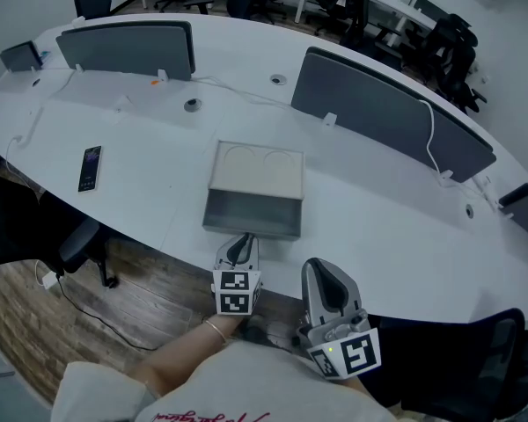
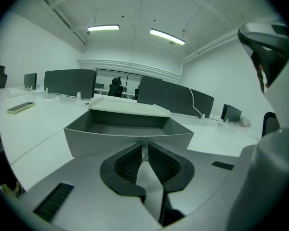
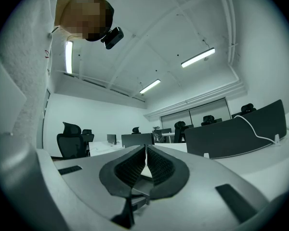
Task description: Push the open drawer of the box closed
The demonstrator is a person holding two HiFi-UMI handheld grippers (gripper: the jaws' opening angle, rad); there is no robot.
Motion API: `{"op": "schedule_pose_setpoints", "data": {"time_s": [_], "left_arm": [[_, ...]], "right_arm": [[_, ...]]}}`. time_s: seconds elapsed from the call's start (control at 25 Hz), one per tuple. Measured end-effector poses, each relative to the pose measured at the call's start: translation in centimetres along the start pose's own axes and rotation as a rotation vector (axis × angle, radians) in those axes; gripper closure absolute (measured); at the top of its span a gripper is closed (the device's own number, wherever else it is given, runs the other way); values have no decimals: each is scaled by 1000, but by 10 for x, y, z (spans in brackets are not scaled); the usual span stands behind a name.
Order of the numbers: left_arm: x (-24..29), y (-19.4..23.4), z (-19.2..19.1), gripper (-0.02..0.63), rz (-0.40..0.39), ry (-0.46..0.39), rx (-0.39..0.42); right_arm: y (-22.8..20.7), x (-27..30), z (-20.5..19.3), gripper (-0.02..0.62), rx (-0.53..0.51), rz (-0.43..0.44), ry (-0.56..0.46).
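Note:
The box [image 1: 257,170] has a beige top and stands mid-table; its grey drawer [image 1: 252,211] is pulled out toward me. My left gripper [image 1: 241,241] sits right at the middle of the drawer's front wall, its jaws drawn together to a thin slit with nothing in it. In the left gripper view the drawer's front wall [image 2: 127,137] fills the space just beyond the left gripper [image 2: 144,146], and the drawer looks empty. My right gripper [image 1: 321,275] hangs off the table's near edge, apart from the box. It is shut and empty in its own view [image 3: 145,150].
A phone [image 1: 89,168] lies on the white table [image 1: 141,200] to the left. Grey divider panels [image 1: 128,47] [image 1: 387,112] stand behind the box, with a white cable [image 1: 433,139] over the right one. Office chairs stand beyond the table.

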State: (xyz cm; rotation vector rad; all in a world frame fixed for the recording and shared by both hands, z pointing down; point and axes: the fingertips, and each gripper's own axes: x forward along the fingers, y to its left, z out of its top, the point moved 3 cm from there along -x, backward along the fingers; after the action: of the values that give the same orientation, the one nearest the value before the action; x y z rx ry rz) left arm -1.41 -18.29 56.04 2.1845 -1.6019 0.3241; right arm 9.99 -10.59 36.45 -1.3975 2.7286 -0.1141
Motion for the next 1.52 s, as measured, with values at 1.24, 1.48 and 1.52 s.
{"op": "schedule_pose_setpoints", "data": {"time_s": [1.24, 1.48, 1.52], "left_arm": [[18, 6, 16, 552, -25, -8, -31], [20, 7, 16, 552, -29, 2, -41], [21, 7, 16, 551, -30, 1, -39]], "right_arm": [[-10, 2, 9, 572, -20, -46, -31], [-11, 6, 12, 572, -22, -44, -42], [-10, 6, 12, 572, -24, -43, -44]]}}
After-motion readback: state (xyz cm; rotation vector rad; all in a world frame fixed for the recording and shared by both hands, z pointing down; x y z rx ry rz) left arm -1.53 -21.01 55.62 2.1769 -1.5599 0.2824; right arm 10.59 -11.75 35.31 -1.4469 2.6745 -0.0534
